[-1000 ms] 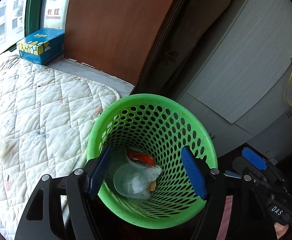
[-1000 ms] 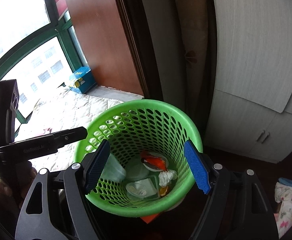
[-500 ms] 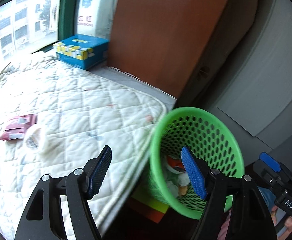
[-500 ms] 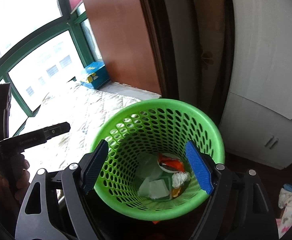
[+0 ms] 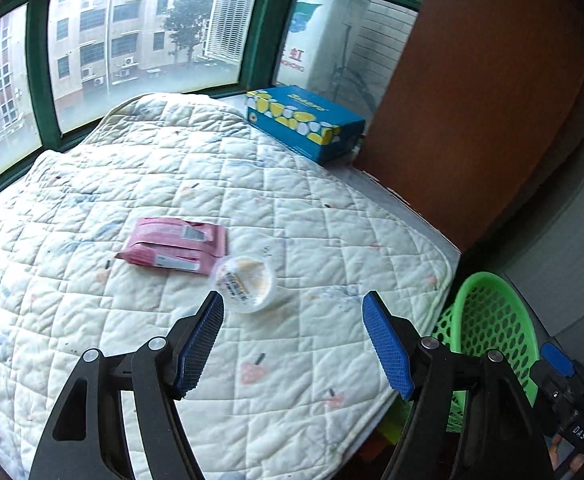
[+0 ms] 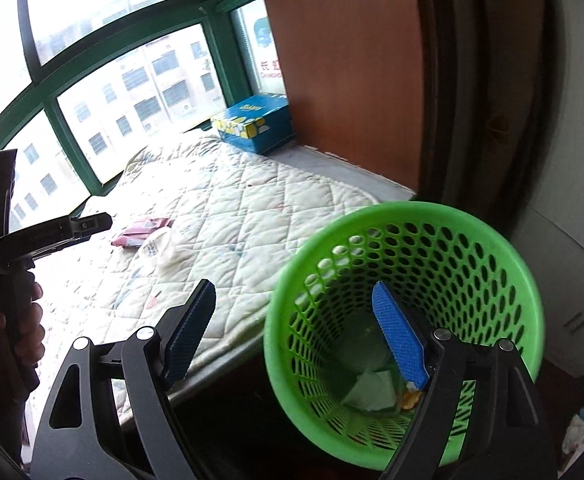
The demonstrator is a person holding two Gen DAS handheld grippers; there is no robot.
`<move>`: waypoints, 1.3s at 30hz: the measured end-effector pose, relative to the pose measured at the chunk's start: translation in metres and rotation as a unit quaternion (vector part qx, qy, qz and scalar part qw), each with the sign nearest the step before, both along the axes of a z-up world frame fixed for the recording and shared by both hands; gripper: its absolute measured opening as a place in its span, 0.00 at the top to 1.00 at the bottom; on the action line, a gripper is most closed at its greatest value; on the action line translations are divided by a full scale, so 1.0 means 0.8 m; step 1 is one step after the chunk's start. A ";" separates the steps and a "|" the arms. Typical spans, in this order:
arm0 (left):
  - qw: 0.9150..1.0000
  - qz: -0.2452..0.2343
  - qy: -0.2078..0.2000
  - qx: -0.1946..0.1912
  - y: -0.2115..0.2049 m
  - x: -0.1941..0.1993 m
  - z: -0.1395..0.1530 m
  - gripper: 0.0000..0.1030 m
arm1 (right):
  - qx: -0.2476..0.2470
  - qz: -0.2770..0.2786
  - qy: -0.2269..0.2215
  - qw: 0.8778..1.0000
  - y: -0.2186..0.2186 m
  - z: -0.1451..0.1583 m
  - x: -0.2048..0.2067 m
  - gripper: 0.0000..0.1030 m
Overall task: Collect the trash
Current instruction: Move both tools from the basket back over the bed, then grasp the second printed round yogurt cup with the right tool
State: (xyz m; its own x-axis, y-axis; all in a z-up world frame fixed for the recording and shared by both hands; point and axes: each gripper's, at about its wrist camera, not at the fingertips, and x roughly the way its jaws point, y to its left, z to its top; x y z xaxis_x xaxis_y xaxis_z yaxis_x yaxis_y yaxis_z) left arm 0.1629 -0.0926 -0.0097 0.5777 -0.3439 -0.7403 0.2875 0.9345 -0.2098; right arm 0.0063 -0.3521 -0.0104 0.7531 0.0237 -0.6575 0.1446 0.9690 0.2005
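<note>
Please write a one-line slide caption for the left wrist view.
Open left hand-held gripper over a quilted pad, near a plastic cup and pink packet.

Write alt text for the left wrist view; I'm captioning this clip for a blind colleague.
The open left gripper, nothing between its jaws, points down at a quilted white mattress pad where a clear plastic cup lies beside a pink wrapper pack. A blue tissue box sits by the window, and a green basket stands off the pad's right edge.
</note>
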 end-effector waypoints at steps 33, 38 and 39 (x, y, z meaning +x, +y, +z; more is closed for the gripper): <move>0.986 0.164 0.030 0.016 0.226 0.051 -0.031 0.33 | -0.065 0.208 0.079 0.973 0.237 -0.104 0.241 0.21; 0.985 0.169 0.035 0.012 0.233 0.057 -0.037 0.33 | -0.079 0.209 0.094 0.970 0.246 -0.121 0.270 0.21; 0.985 0.168 0.036 0.011 0.235 0.059 -0.039 0.33 | -0.081 0.208 0.097 0.970 0.247 -0.124 0.275 0.21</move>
State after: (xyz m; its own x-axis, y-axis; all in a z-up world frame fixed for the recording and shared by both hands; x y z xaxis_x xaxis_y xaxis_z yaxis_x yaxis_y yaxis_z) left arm 0.2104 0.0950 -0.0407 0.6017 -0.1263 -0.7887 -0.0533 0.9789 -0.1975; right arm 0.2267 -0.1543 -0.1097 0.5622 0.1841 -0.8063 -0.2467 0.9679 0.0490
